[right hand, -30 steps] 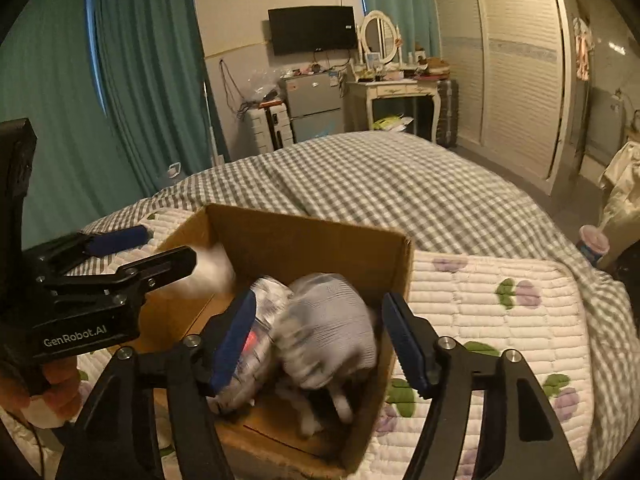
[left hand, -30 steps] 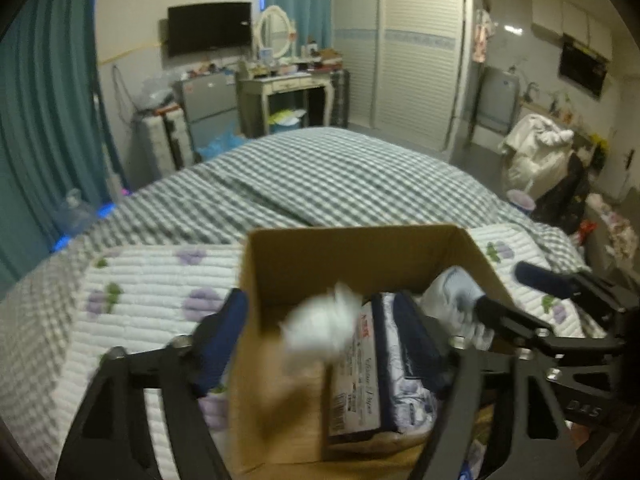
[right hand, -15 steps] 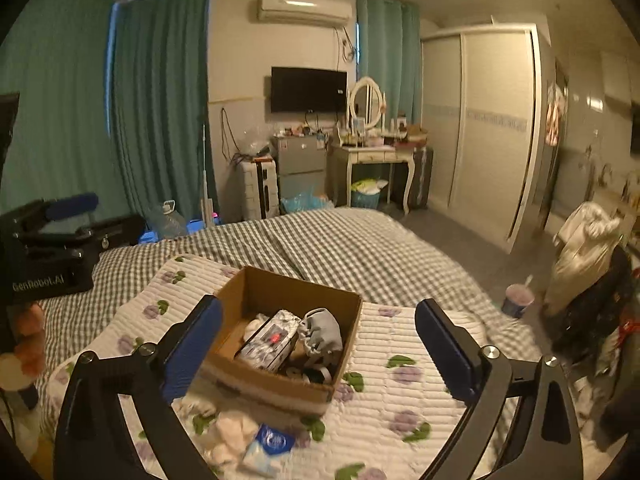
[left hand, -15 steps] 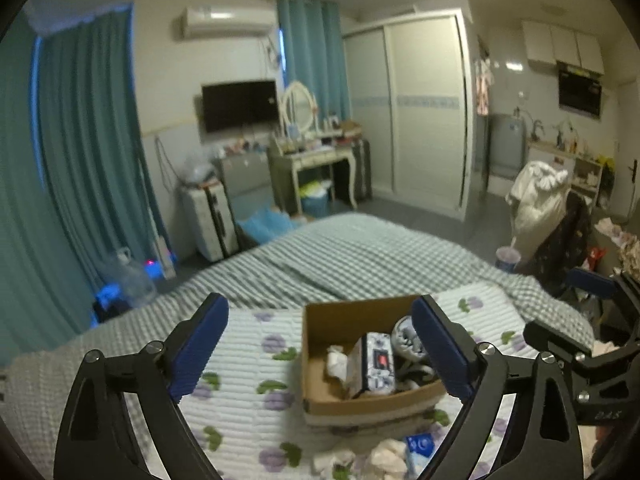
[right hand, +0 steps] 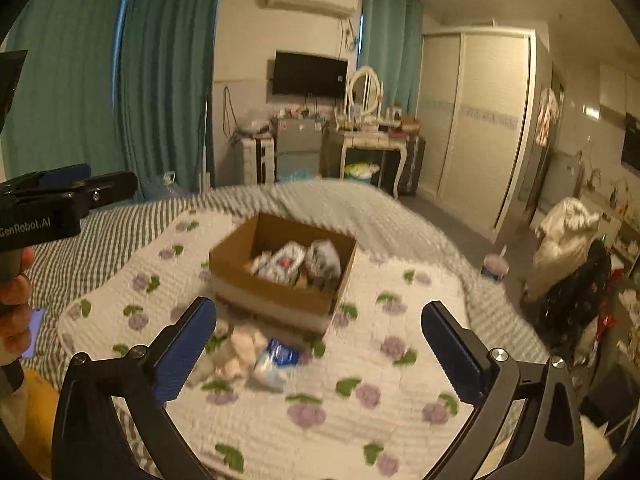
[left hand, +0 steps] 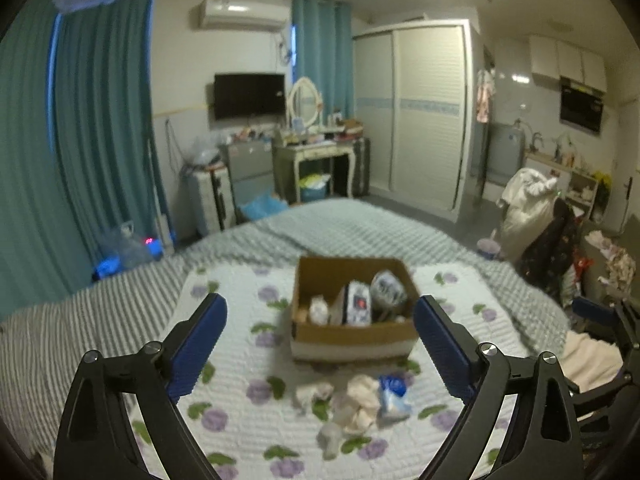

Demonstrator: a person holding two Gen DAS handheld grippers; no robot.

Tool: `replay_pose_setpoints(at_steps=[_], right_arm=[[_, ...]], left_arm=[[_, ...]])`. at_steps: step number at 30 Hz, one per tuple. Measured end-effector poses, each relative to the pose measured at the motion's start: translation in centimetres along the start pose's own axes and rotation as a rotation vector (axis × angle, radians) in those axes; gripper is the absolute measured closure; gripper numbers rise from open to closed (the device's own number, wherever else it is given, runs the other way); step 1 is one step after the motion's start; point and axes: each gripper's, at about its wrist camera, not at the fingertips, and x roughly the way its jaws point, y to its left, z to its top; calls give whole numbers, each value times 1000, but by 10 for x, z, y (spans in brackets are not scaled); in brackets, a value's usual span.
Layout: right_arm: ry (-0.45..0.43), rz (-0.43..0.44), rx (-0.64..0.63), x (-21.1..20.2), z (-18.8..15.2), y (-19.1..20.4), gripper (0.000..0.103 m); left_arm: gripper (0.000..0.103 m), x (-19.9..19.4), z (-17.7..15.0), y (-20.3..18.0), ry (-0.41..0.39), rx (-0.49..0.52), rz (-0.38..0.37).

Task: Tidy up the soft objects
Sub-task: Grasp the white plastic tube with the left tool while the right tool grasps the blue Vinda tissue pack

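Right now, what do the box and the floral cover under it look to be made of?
Box: brown cardboard, matte, with raw folded edges and a pale band low on its front. Floral cover: soft quilted fabric, likely cotton, white with ribbed stitching and printed purple flowers; blur leaves the weave unclear.

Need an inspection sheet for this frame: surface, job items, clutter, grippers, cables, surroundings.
Surface: floral quilt over a striped bed cover.
Job's things: cardboard box holds several soft packs; loose pile of soft items lies on the quilt in front of it, including a blue packet.
Clutter: nothing else seen on the quilt.
Grippers: left hand-held gripper and right hand-held gripper have just been opening; both open, nothing between the jaws.
Cables: wall cord.
Surroundings: wardrobe, dressing table, TV, curtains.
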Motion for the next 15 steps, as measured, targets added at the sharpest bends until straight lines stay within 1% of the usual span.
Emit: replay_pose_setpoints(at_steps=[3,5,9,12,15], right_arm=[[53,31,46,23,-24,-1,0],[85,68,77,45,-38,-1,0],[146,77,107,91,-62,4,0],[206,89,125,127,-79,9,0],[264,94,137,162,-94,14,0]], left_arm=[[7,21,-24,7,58,-7,34],[7,45,-42,13,112,-27,51],[7,81,-78,18,196,-62,48],[7,104,-105,17,248,-49,60],[7,128,-130,14,314,-42,54]])
